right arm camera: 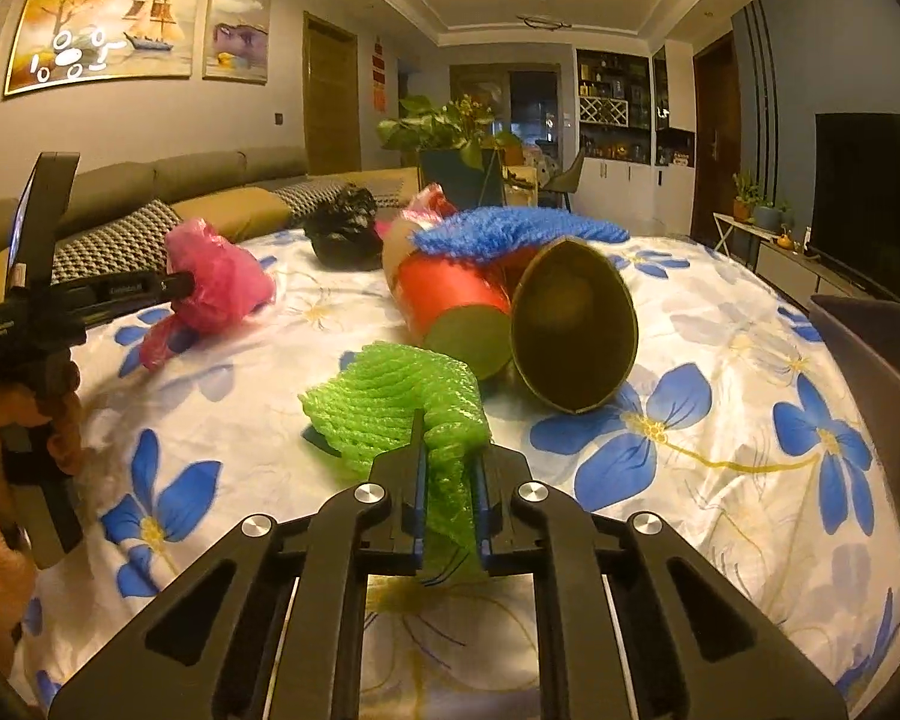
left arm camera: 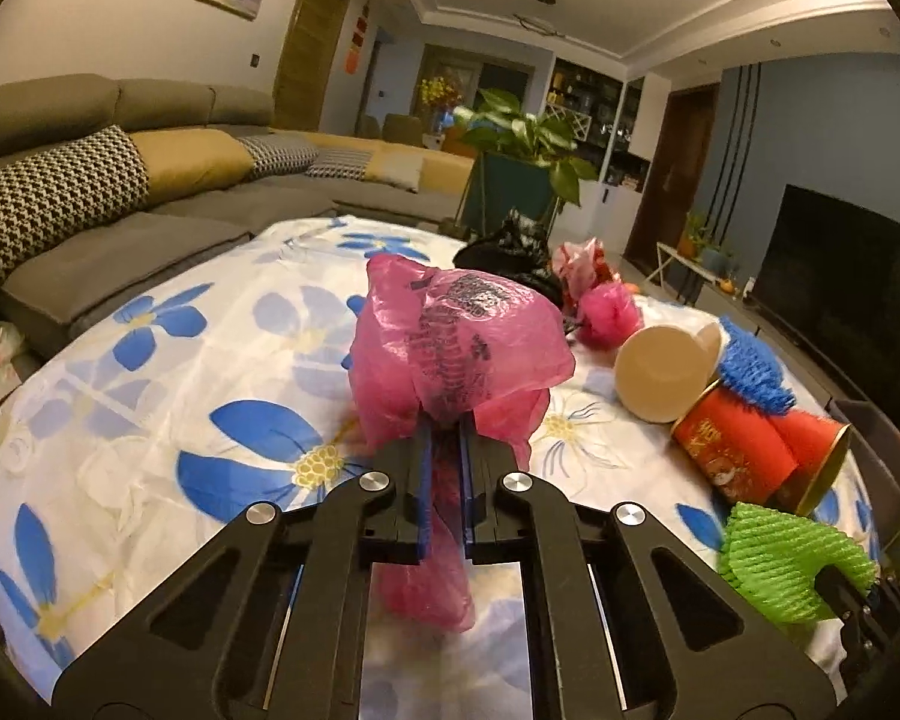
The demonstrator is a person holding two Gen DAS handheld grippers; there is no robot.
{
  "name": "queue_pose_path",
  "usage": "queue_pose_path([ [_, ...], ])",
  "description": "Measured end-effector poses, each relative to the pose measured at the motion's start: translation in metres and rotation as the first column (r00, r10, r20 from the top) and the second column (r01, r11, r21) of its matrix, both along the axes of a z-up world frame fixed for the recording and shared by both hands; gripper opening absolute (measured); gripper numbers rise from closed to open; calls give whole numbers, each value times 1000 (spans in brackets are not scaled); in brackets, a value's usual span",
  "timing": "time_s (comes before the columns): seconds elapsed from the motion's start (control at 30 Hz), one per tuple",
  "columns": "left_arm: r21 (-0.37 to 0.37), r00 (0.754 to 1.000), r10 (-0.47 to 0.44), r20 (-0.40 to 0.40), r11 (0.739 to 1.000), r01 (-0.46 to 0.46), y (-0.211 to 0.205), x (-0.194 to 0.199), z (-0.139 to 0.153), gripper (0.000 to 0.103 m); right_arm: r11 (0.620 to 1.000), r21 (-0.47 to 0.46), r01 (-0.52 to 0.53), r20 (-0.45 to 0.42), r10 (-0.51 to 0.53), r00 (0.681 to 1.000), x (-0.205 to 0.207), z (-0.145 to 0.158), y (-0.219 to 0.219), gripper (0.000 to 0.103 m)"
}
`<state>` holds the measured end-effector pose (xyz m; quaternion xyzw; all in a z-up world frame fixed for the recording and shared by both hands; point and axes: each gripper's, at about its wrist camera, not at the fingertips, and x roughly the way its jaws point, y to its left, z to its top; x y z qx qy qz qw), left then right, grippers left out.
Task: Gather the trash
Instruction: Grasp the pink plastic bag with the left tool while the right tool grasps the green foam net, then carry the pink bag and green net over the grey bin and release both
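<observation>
Left tongs (left arm camera: 444,432), low centre of the left wrist view: nearly closed, pinching a pink plastic bag (left arm camera: 456,348). Bag bulging above and beyond the fingertips, one tail hanging down between the two arms. Probably very light, thin and slippery, easy to tear; best taken at a bunched fold, as here, not at a single layer.

Right tongs (right arm camera: 450,450), low centre of the right wrist view: also closed narrow, pressing on a green foam net (right arm camera: 390,402). Most of the net spread to the left of and beyond the tips, resting on the flowered tablecloth (right arm camera: 720,468); a strip pulled back between the pads. Likely feather-light, soft and springy, so a deep bite needed to stop slipping.

Further right on the cloth, not held: red tube (right arm camera: 450,294), open cardboard tube (right arm camera: 573,324) touching it, blue foam net (right arm camera: 510,231) lying on top. Black bag (right arm camera: 339,234) far behind. Dark bin (right arm camera: 882,372) at the right edge, probably the place for everything.
</observation>
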<state>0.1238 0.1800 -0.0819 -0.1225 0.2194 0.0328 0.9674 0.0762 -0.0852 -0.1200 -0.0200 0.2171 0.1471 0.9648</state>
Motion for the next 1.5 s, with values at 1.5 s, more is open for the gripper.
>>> queue_pose_path([
  [1.5, 146, 757, -619, 209, 786, 601, -340, 16, 91, 7, 819, 125, 560, 277, -571, 773, -11, 101, -237, 13],
])
